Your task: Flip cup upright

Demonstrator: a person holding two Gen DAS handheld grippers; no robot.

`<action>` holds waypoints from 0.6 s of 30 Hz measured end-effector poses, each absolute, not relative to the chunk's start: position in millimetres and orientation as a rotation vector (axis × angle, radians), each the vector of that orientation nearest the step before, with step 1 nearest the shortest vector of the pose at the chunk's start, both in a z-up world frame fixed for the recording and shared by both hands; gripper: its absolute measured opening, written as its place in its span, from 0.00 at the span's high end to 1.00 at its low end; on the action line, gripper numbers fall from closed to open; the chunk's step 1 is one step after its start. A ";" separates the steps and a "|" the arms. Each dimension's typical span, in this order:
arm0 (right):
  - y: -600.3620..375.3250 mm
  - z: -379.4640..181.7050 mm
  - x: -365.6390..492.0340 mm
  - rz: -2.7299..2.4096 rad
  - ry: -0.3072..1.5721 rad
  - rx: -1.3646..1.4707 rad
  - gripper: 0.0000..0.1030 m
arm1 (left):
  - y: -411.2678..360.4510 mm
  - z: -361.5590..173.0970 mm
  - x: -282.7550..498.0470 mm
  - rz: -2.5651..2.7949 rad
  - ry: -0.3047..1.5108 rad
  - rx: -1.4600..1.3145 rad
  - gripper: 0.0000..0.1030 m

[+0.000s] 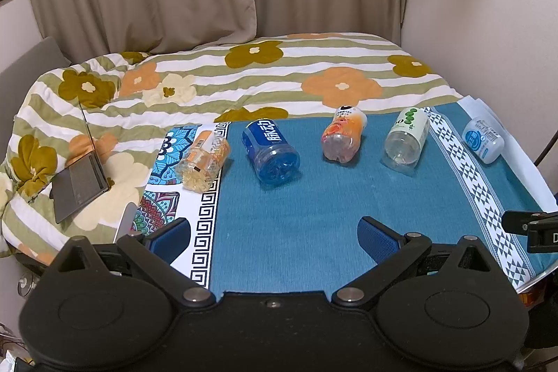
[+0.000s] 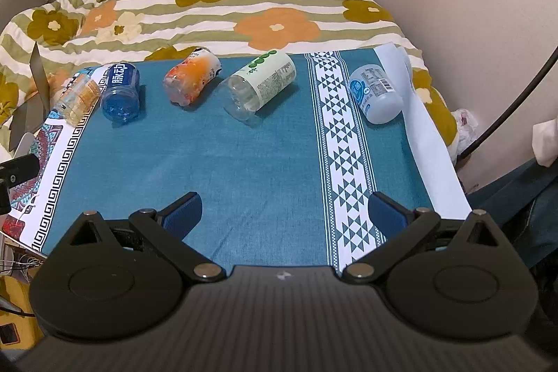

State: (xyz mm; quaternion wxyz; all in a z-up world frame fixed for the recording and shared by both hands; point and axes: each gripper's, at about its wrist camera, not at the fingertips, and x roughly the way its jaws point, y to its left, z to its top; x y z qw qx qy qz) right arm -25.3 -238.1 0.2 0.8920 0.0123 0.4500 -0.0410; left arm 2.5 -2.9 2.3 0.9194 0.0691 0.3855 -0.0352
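Note:
Several cut-bottle cups lie on their sides in a row on the teal cloth (image 1: 296, 215). From left: a yellow-orange cup (image 1: 204, 156) (image 2: 78, 98), a blue cup (image 1: 271, 151) (image 2: 121, 92), an orange cup (image 1: 343, 137) (image 2: 191, 80), a green-labelled clear cup (image 1: 406, 138) (image 2: 259, 84) and a pale blue-labelled cup (image 1: 483, 139) (image 2: 375, 95). My left gripper (image 1: 273, 239) is open and empty, near the table's front, short of the blue cup. My right gripper (image 2: 284, 215) is open and empty, near the front, short of the green-labelled cup.
A bed with a floral striped quilt (image 1: 244, 75) lies behind the table. An open laptop (image 1: 82, 178) rests on the quilt at the left. Curtains hang at the back and a wall (image 2: 470, 6) stands to the right. The right gripper's side shows at the left view's edge (image 1: 533, 225).

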 end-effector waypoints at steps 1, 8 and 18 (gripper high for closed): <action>-237.9 0.3 -25.5 -0.085 0.934 0.025 0.00 | -2.7 2.3 2.5 -0.073 0.793 0.142 0.00; -237.6 -1.1 -24.3 -0.087 0.936 0.023 0.00 | -2.3 2.6 2.6 -0.073 0.793 0.141 0.00; -234.8 0.3 -25.4 -0.092 0.936 0.022 0.00 | -1.9 5.9 1.5 -0.068 0.783 0.120 0.00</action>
